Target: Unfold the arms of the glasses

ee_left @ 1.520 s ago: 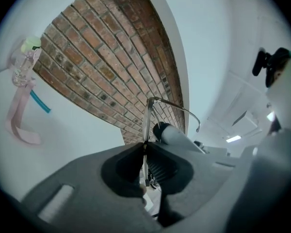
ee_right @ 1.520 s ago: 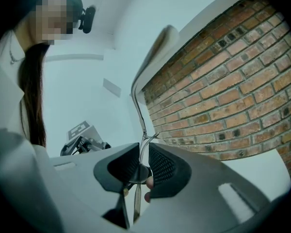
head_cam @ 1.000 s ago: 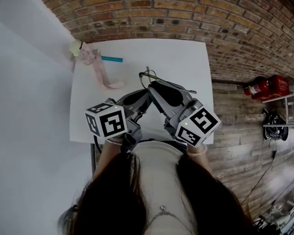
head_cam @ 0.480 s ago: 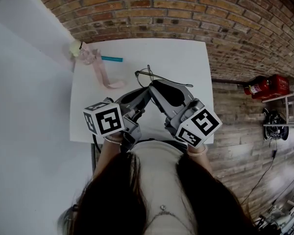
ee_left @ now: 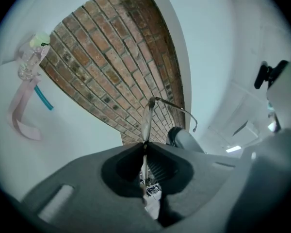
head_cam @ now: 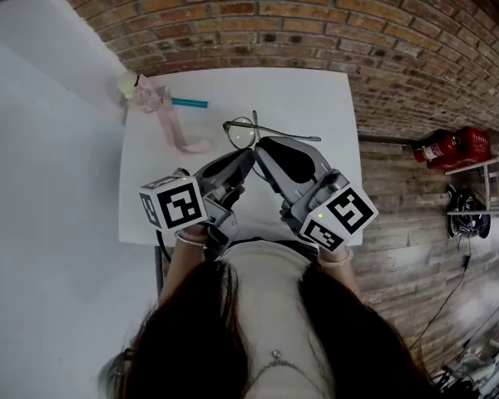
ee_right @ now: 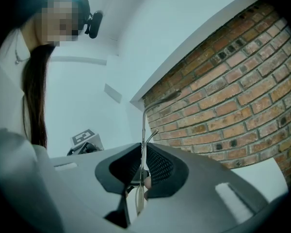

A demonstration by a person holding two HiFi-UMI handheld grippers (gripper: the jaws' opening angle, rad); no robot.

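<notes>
together, the left gripper (ee_left: 145,150) and right gripper (ee_right: 142,165) each clamp the wire glasses (head_cam: 251,130) over the white table (head_cam: 303,98).

The place reads as a bare lab or workshop room, not a home: a plain white table (head_cam: 316,98) against an exposed brick wall (head_cam: 274,23), and off its right edge a red fire extinguisher (head_cam: 434,150), a red crate (head_cam: 474,145) and loose cables (head_cam: 463,260) on a plank floor (head_cam: 399,223).
</notes>
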